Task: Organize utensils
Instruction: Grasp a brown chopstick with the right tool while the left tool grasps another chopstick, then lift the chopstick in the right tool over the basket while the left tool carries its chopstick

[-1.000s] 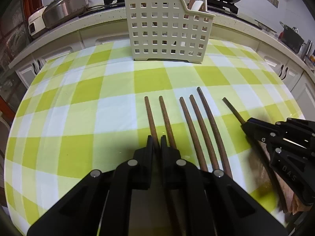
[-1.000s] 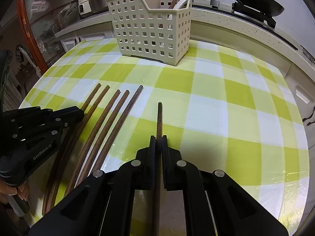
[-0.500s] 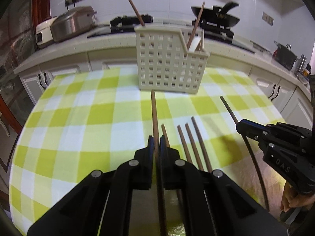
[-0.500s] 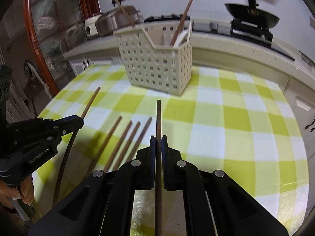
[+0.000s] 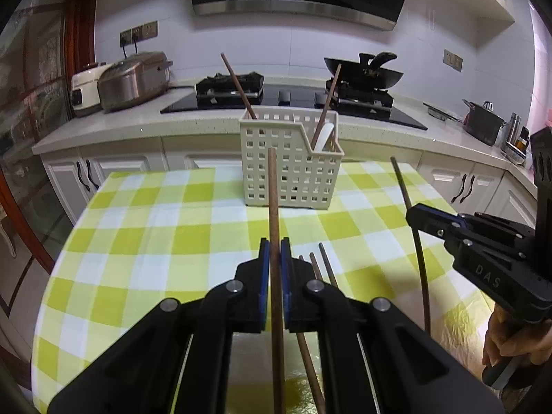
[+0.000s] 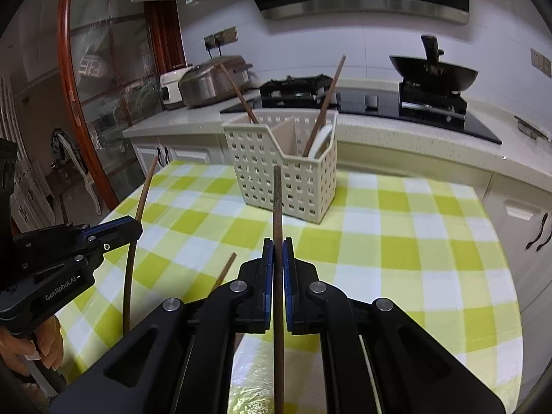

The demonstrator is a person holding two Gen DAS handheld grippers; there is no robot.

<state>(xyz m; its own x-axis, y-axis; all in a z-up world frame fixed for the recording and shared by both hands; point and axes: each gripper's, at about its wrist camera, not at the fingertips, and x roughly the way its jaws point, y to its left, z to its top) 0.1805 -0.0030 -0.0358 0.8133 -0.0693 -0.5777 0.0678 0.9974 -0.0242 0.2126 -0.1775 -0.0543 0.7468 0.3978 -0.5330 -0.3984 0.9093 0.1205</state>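
Note:
My left gripper [image 5: 275, 241] is shut on a brown wooden chopstick [image 5: 273, 193], lifted off the table and pointing at the cream slotted basket [image 5: 289, 169]. My right gripper [image 6: 277, 241] is shut on another brown chopstick [image 6: 277, 196], also raised and aimed at the basket [image 6: 286, 176]. Each gripper shows in the other's view: the right gripper [image 5: 412, 212] at the right edge, the left gripper [image 6: 138, 224] at the left edge. Three chopsticks [image 5: 319, 265] still lie on the checked tablecloth. The basket holds two chopsticks [image 5: 326, 103] and a white spoon [image 5: 324, 136].
The table carries a green-and-white checked cloth [image 5: 145, 227]. Behind it runs a kitchen counter [image 5: 114, 127] with a rice cooker [image 5: 132, 79], a gas hob [image 5: 231, 86] and a black wok [image 5: 365, 72]. A glass-door cabinet [image 6: 100, 96] stands at the left.
Both grippers have risen from the table, each lifting its chopstick clear of the cloth. The views tilted up, so the basket now sits lower and farther, with the kitchen wall in sight.

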